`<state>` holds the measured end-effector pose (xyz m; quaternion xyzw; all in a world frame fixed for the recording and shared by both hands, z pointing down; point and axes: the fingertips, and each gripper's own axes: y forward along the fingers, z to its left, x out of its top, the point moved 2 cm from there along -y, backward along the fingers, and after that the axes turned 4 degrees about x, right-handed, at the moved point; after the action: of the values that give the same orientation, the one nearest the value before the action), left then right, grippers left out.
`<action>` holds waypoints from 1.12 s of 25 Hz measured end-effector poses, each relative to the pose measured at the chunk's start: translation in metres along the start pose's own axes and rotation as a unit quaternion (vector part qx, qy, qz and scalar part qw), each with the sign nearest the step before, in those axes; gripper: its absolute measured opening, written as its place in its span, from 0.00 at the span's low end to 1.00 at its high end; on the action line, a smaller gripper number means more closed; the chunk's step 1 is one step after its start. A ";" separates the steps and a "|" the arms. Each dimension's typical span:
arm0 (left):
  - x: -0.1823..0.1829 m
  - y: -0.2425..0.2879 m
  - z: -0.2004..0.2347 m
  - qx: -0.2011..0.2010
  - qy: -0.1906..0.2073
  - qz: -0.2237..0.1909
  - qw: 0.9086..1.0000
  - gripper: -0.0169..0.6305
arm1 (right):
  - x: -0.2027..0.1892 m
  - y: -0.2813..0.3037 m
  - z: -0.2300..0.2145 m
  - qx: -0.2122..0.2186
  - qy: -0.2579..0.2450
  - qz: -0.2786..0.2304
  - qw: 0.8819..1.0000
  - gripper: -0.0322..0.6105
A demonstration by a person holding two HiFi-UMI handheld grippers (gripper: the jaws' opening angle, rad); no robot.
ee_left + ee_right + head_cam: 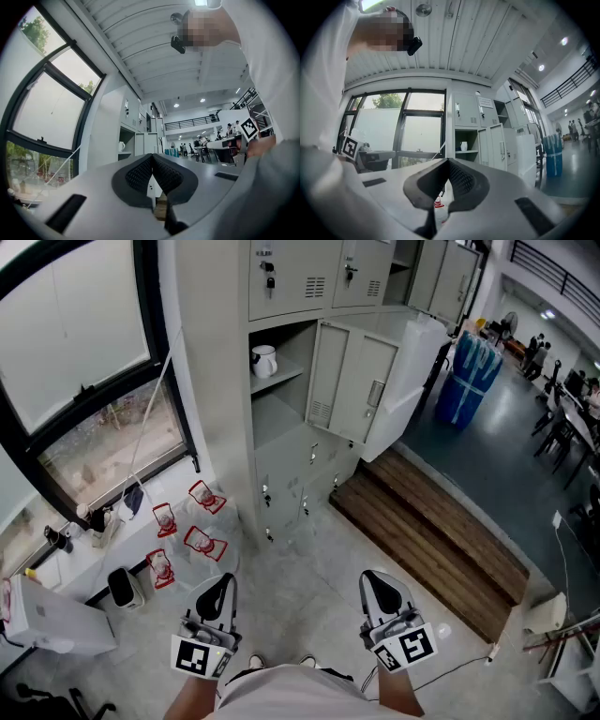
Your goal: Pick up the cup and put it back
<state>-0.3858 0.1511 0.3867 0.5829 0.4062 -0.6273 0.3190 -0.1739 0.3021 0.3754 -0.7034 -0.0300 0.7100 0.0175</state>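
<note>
head view: cup point(264, 361) upright on shelf point(284, 377)

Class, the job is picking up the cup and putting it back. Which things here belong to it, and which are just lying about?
Belongs: white cup on the locker shelf; left claw; right claw, both shut and empty.
Lying about: red-labelled bottles; blue bin; wooden platform.

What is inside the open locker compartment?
A white cup stands on the shelf, toward its left end. Below the shelf nothing shows. The cup's own inside and the spot behind it are covered.
</note>
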 end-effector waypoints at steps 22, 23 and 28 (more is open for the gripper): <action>-0.024 0.035 -0.065 -0.004 0.006 0.022 1.000 0.06 | -0.022 -0.048 -0.060 0.006 0.034 -0.012 0.999 0.08; -0.025 0.041 -0.066 -0.007 0.006 0.021 1.000 0.06 | -0.024 -0.048 -0.066 0.002 0.035 -0.011 0.999 0.08; -0.038 0.082 -0.062 -0.019 -0.006 0.024 1.000 0.06 | -0.032 -0.026 -0.092 -0.003 0.037 -0.001 0.999 0.08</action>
<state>-0.2801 0.1647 0.4137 0.5829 0.4016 -0.6151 0.3473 -0.0819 0.3272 0.4078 -0.7289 -0.0321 0.6836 0.0177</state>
